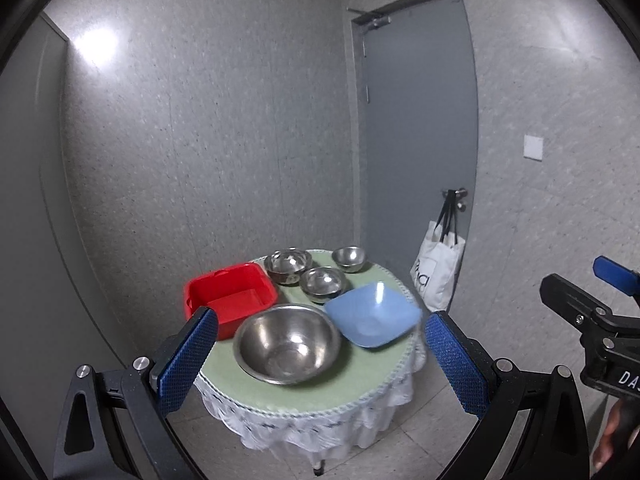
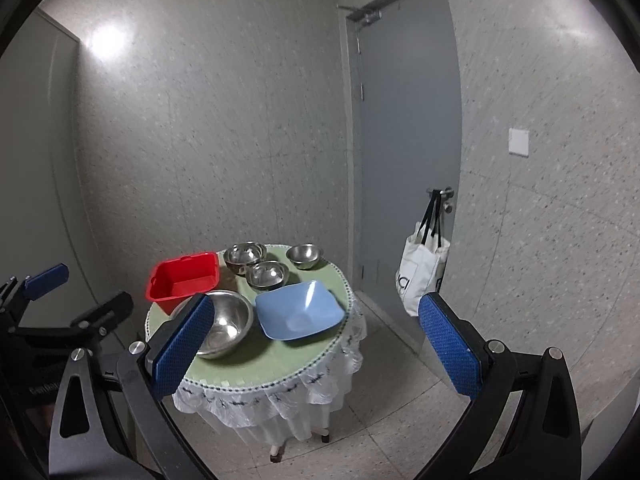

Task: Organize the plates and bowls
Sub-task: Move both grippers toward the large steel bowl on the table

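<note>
A small round table (image 1: pixel 280 394) with a green top holds a red square tub (image 1: pixel 230 294), a large steel bowl (image 1: pixel 288 344), a blue square bowl (image 1: pixel 372 314) and three small steel bowls (image 1: pixel 322 282). The same set shows in the right wrist view: tub (image 2: pixel 184 280), large bowl (image 2: pixel 224 324), blue bowl (image 2: pixel 300 310). My left gripper (image 1: pixel 320 360) is open and empty, held short of the table. My right gripper (image 2: pixel 316 348) is open and empty, also short of the table. Each gripper shows at the edge of the other's view.
A white lace cloth (image 2: pixel 280 408) hangs round the table. A grey door (image 1: pixel 416 140) stands behind on the right, with a white tote bag (image 1: pixel 438 266) on its handle. Grey walls close the corner behind the table. The floor is tiled.
</note>
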`<state>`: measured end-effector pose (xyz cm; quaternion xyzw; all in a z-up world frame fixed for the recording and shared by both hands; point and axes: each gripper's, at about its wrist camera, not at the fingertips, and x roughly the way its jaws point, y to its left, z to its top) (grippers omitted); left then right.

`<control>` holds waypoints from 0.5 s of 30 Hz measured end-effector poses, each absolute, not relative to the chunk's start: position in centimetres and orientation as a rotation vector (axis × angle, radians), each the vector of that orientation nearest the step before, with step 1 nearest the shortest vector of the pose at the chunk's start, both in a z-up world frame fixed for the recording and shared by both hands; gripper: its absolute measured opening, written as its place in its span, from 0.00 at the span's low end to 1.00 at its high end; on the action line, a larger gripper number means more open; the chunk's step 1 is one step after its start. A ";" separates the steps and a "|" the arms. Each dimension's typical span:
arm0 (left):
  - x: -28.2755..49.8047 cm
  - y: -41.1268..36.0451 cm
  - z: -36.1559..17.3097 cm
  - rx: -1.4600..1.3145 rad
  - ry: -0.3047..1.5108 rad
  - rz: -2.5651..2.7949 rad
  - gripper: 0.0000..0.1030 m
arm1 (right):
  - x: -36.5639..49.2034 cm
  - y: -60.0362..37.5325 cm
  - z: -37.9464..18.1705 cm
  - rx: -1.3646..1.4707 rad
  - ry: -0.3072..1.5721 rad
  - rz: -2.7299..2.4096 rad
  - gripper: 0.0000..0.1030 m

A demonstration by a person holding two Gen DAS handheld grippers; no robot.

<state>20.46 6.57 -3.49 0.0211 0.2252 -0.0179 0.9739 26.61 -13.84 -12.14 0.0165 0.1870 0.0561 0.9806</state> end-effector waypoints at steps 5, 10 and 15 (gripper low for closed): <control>28.0 13.4 -4.1 0.057 0.501 -0.043 0.99 | 31.9 -9.6 -13.9 0.064 0.435 0.088 1.00; 35.1 19.1 -6.7 0.039 0.582 -0.011 0.99 | 36.6 -5.8 -17.3 0.068 0.532 0.080 1.00; 41.9 22.2 -10.8 0.024 0.708 0.000 0.99 | 42.0 -3.0 -22.8 0.059 0.692 0.089 1.00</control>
